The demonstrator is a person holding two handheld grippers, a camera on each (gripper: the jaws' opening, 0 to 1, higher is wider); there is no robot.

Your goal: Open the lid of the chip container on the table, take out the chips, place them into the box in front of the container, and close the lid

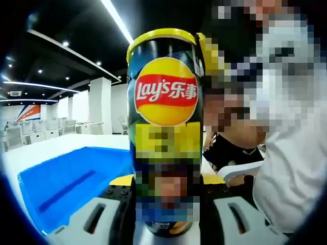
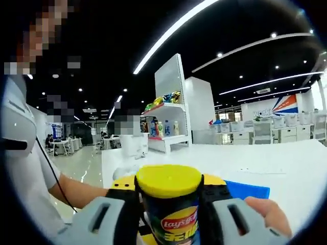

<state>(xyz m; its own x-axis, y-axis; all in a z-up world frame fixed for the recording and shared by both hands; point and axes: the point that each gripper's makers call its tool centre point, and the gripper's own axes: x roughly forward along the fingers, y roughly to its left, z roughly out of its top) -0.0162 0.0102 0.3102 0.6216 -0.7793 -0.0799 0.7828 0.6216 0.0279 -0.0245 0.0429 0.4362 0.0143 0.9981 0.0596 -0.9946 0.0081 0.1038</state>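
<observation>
Your left gripper (image 1: 166, 214) clamps the chip container (image 1: 164, 127), your right gripper (image 2: 168, 217) grips around its yellow lid (image 2: 168, 180), blue box (image 1: 71, 181) left.

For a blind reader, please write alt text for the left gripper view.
A tall chip can with a yellow lid stands between the left gripper jaws. A blue box lies on the white table behind.

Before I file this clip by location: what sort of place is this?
Probably a big open-plan office or demo hall. The right gripper view shows a white shelf unit stocked with snacks and bottles, rows of desks with chairs and long ceiling light strips on a dark ceiling.
</observation>
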